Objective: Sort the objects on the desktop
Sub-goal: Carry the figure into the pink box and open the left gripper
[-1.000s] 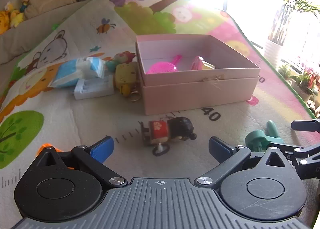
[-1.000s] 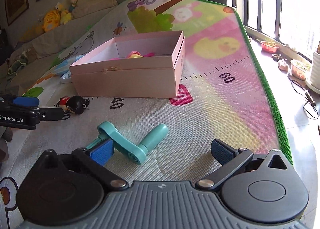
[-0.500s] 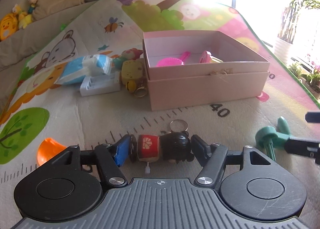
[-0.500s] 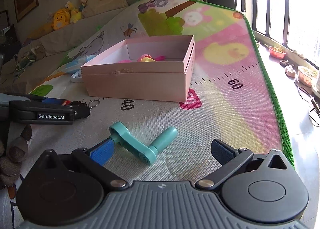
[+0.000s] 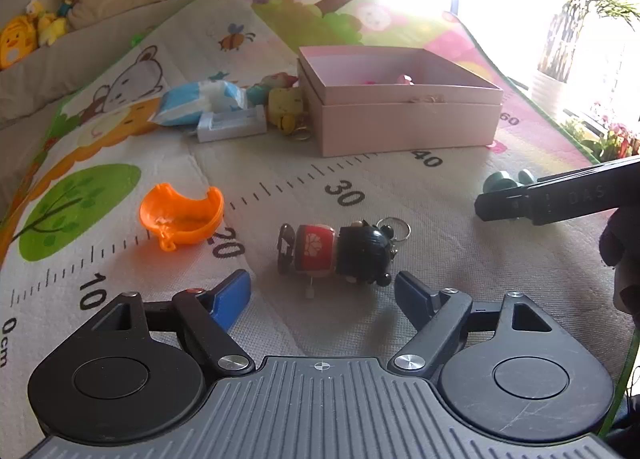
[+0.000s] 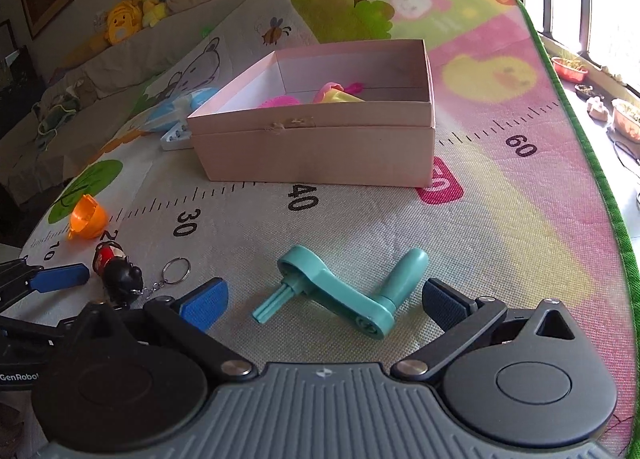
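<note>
- The left gripper (image 5: 322,295) sits low over the play mat (image 5: 440,259), with its fingers wide open and nothing held.
- Just past its tips lies the small wooden doll keychain with a red body and black head (image 5: 340,253). It lies on its side, touching neither finger.
- To grab it well, I think the fingers should slide forward on both sides of the doll and squeeze the round body, not the thin metal ring (image 5: 398,227).
- The right gripper (image 6: 322,301) is also wide open and empty. The teal plastic crank handle (image 6: 344,291) lies flat on the mat between its fingers.
- It should close on the flat middle arm, so the handle does not spin away.
- An orange plastic cup piece (image 5: 180,217) waits off to the left.
- Farther back stands the open pink cardboard box (image 6: 320,139), with pink and yellow toys (image 6: 320,97) already inside. Both things likely go there.
</note>
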Tool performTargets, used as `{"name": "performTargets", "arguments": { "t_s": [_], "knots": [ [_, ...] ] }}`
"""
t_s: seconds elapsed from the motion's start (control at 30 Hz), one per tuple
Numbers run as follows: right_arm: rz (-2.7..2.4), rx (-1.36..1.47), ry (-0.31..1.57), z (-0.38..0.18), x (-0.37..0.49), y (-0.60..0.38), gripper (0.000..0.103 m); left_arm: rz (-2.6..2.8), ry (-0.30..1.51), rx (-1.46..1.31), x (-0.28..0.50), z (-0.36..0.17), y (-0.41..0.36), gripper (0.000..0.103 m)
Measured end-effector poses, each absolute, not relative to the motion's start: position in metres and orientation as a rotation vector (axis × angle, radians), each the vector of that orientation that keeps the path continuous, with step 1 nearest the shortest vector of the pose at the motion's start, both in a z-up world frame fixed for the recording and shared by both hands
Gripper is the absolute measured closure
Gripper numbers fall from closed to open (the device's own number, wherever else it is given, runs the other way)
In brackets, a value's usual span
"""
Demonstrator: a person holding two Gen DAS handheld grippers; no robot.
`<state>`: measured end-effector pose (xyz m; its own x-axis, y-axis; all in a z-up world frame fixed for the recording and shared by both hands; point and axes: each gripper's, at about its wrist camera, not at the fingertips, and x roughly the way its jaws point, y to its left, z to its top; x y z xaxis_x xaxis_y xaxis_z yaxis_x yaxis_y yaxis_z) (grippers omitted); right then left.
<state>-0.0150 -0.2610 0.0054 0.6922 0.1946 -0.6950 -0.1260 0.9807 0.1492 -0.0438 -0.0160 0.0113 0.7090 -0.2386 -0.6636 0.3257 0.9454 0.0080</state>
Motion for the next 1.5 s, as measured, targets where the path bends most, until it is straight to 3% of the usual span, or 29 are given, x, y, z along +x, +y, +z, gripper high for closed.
{"name": "performTargets", "arguments": {
  "t_s": [0.03,0.1,0.2,0.27,0.43,0.63,0.87,1.13,1.27,1.5],
  "knots": [
    [0.171,0.066,0.783,0.005,-0.013,-0.256,0.001,-0.317,0.717,0.124,-0.043,0.011,-0.016,0.015],
    [0.167,0.012,0.772,0.004,-0.010,-0.247,0.016,-0.324,0.715,0.122,-0.043,0.010,-0.016,0.013],
    [0.164,-0.047,0.759,0.004,-0.010,-0.243,0.027,-0.333,0.715,0.116,-0.040,0.009,-0.016,0.010],
    [0.169,-0.065,0.753,0.005,-0.012,-0.242,0.029,-0.330,0.714,0.118,-0.036,0.010,-0.019,0.009],
    [0.191,-0.083,0.757,0.006,-0.018,-0.243,0.030,-0.320,0.697,0.151,-0.022,0.010,-0.031,0.009],
    [0.216,-0.070,0.756,0.008,-0.024,-0.245,0.032,-0.334,0.694,0.178,-0.020,0.007,-0.037,0.032],
    [0.269,-0.064,0.690,0.038,-0.040,-0.256,0.032,-0.351,0.641,0.182,-0.033,0.033,-0.033,0.033],
    [0.298,-0.045,0.359,0.179,-0.042,-0.290,0.032,-0.347,0.275,0.302,-0.010,0.159,-0.053,0.032],
    [0.252,-0.047,0.311,0.208,-0.011,-0.299,0.032,-0.415,0.323,0.236,0.037,0.177,-0.078,0.032],
    [0.185,-0.052,0.364,0.185,0.042,-0.307,0.032,-0.457,0.501,0.134,0.149,0.137,-0.130,0.027]
  ]
}}
